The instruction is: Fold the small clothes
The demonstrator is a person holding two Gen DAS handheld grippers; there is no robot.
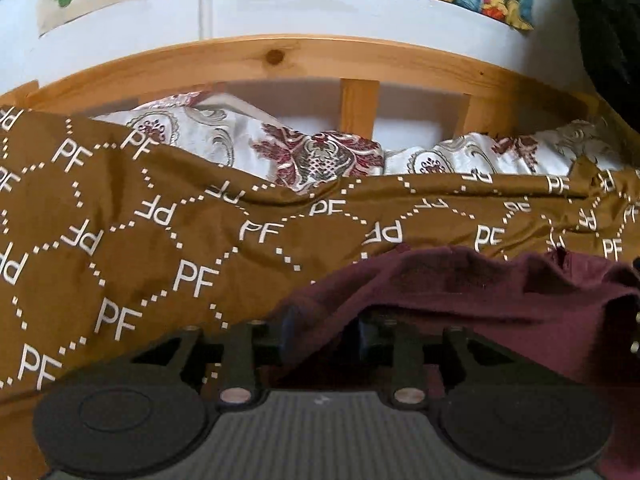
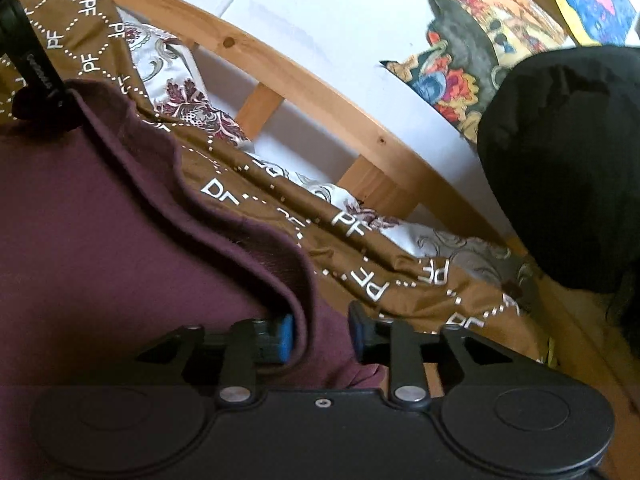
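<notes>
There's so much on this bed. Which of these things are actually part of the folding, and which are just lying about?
Part of the job:
maroon garment
left tool, fabric between its fingers
right tool, fabric between its fingers

Just lying about:
brown PF bedspread
floral pillows
wooden headboard
wall pictures
black bundle

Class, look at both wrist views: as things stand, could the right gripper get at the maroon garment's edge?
Probably yes: the right gripper already has a fold of the maroon garment between its open fingers, with nothing in the way.
</notes>
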